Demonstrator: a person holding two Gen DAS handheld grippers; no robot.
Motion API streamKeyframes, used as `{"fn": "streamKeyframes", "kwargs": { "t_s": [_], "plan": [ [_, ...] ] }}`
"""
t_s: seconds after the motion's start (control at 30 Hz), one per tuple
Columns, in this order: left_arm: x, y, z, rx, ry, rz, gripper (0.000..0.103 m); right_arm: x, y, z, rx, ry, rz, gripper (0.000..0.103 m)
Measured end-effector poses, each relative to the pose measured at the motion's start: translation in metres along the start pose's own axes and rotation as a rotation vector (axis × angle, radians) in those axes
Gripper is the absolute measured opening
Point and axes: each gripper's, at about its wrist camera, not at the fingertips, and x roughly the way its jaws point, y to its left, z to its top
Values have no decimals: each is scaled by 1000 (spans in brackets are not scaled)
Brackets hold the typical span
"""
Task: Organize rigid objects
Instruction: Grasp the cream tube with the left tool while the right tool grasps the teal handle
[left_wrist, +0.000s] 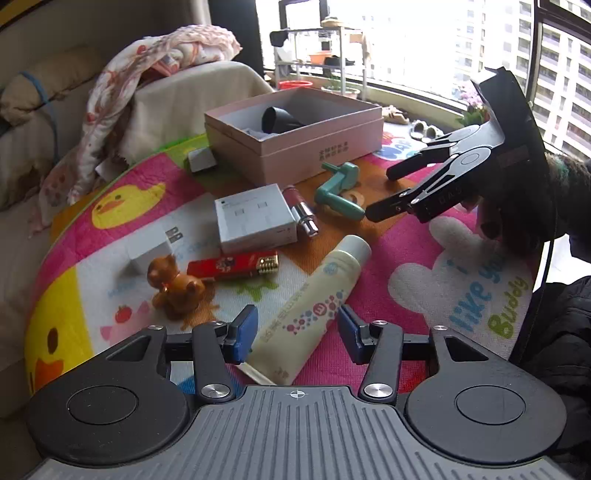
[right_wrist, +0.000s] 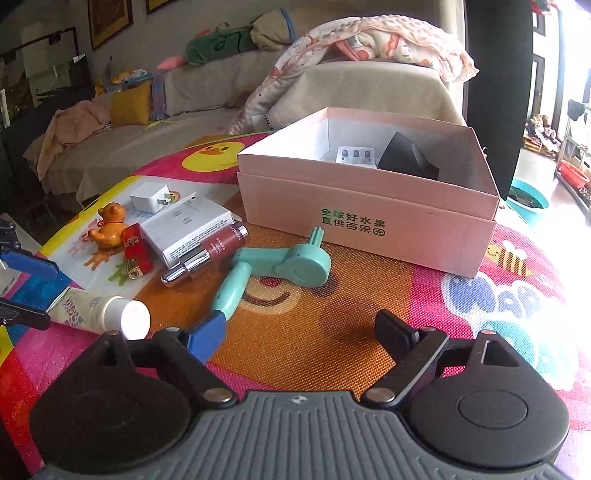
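My left gripper (left_wrist: 297, 332) is open, its blue pads on either side of a cream tube (left_wrist: 314, 306) lying on the colourful mat, not closed on it. My right gripper (right_wrist: 301, 334) is open and empty, just short of a teal hand-crank toy (right_wrist: 280, 267); it also shows in the left wrist view (left_wrist: 380, 194). A pink open box (right_wrist: 369, 218) at the back holds a black object (right_wrist: 410, 158) and a small white item (right_wrist: 354, 155). Loose on the mat: a white box (left_wrist: 255, 218), lipstick (left_wrist: 303, 210), red lighter (left_wrist: 232, 267), orange bear (left_wrist: 173, 286), white charger (left_wrist: 151, 247).
The colourful play mat (right_wrist: 332, 332) covers the surface. A sofa with a floral blanket (left_wrist: 147, 74) stands behind the box. A small white block (left_wrist: 201, 158) lies left of the pink box. A window and balcony are at the far right.
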Motion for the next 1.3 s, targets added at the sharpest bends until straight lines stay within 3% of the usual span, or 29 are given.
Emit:
{"fn": "streamKeyframes", "kwargs": {
  "t_s": [0.1, 0.27, 0.53, 0.7, 0.73, 0.77, 0.87, 1.03, 1.1, 1.17, 1.2, 1.3],
  "plan": [
    [18, 2, 7, 28, 31, -28, 54, 1, 1, 0, -10, 6, 3, 92],
    [43, 4, 10, -22, 57, -95, 56, 2, -1, 1, -6, 9, 17, 95],
    [54, -4, 21, -84, 34, -92, 56, 5, 3, 2, -31, 32, 36, 101],
    [49, -3, 12, -152, -12, -57, 45, 7, 4, 3, -50, 48, 40, 103],
    [47, 1, 10, -186, -17, -40, 33, 7, 5, 4, -53, 54, 39, 103],
    [45, 6, 9, -228, -17, -25, 29, 8, 6, 4, -59, 61, 34, 103],
    [39, 25, 1, -372, -21, 40, 29, 10, 12, 4, -92, 73, 9, 103],
    [35, 16, -5, -388, -48, 103, 29, 6, 11, 3, -82, 62, 8, 102],
    [35, 9, -4, -373, -57, 98, 38, 2, 11, 4, -47, 57, -8, 99],
    [35, 2, -2, -356, -58, 68, 58, 0, 11, 8, 0, 41, 6, 97],
    [36, -2, -1, -342, -55, 54, 62, 0, 12, 11, 15, 22, 9, 97],
    [41, -13, 3, -294, -43, 33, 79, 10, 19, 24, 8, -18, -64, 97]
  ]
}}
